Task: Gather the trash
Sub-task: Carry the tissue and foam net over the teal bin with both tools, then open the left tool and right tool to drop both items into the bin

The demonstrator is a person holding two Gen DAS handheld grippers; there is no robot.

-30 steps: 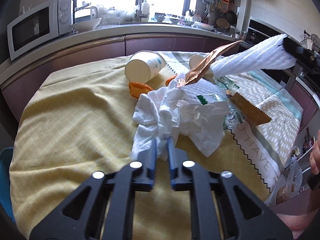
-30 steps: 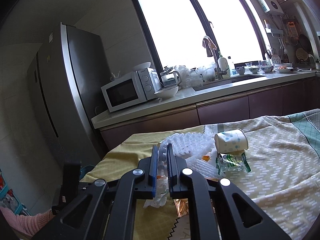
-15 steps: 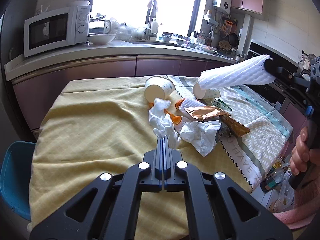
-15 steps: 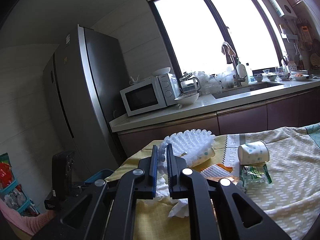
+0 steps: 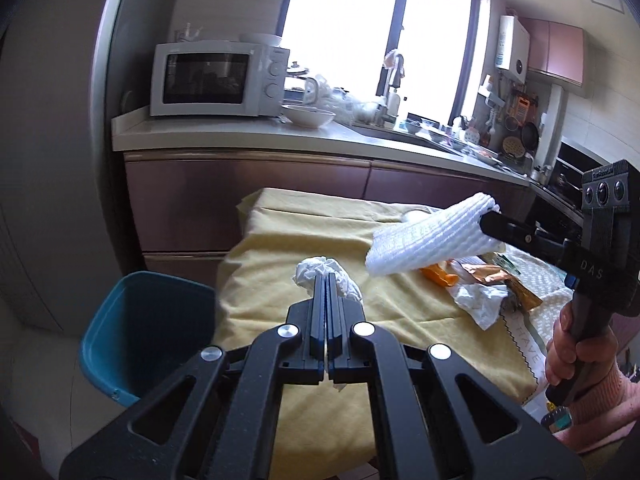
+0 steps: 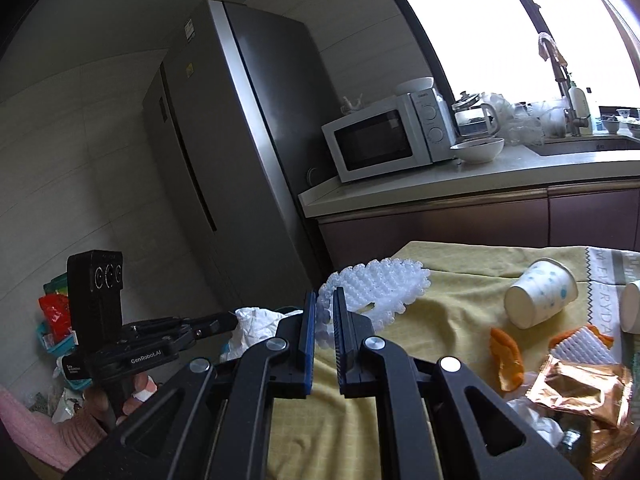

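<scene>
White tissue [image 5: 326, 280]: pinched in the left tongs [image 5: 326, 292], which are squeezed tight together on it. It sticks up past the tips, over the near left edge of the yellow cloth [image 5: 320, 236].
Foam net [image 5: 432, 240]: white and bumpy, clamped in the right tongs [image 6: 324, 320]. Its long way runs straight out from the tips and points left, over the counter [image 6: 460, 280].
Bin [image 5: 148, 332]: blue, on the floor, down and to the left of the counter. It looks empty, but its inside is dark, so I can't be sure.
Which way to go: the bin sits left of and below both tongs. The left tongs are nearer to it, almost beside its rim. The right tongs are farther, with the counter corner below them.
Next move, I think: the left hand goes over the bin and lets the tissue drop. Then the net follows, long end first.
Watch out: the tissue is soft and may stick to the pads.
Left to pick up: a cup [image 6: 540, 298] on its side, orange peel [image 6: 506, 356], a shiny wrapper [image 6: 580, 388] and another tissue [image 5: 480, 304], all at the right end of the counter.
</scene>
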